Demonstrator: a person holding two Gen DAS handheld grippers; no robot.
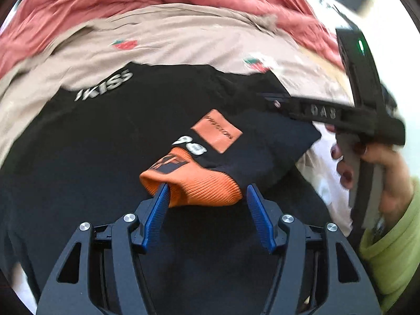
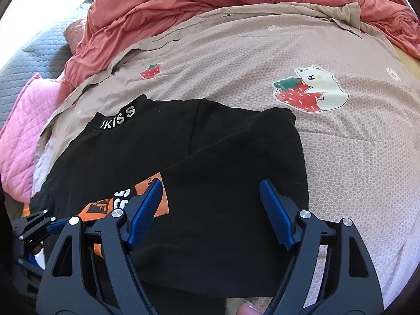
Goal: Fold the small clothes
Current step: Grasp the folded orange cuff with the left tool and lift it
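A small black sweater (image 1: 105, 144) with white "KISS" lettering on the collar lies flat on a beige bedspread; it also shows in the right wrist view (image 2: 210, 144). One sleeve is folded across the body, its orange ribbed cuff (image 1: 194, 183) lying between the blue fingers of my left gripper (image 1: 207, 199), which is open; the left finger touches the cuff's edge. My right gripper (image 2: 211, 197) is open and empty just above the sweater's folded right side. The right gripper's body (image 1: 341, 115) shows in the left wrist view, held by a hand.
The beige bedspread (image 2: 288, 52) with strawberry and bear prints covers the bed. A rumpled red blanket (image 2: 183, 0) lies behind it. A pink quilted cushion (image 2: 23, 120) and grey quilt (image 2: 34, 52) sit at the left.
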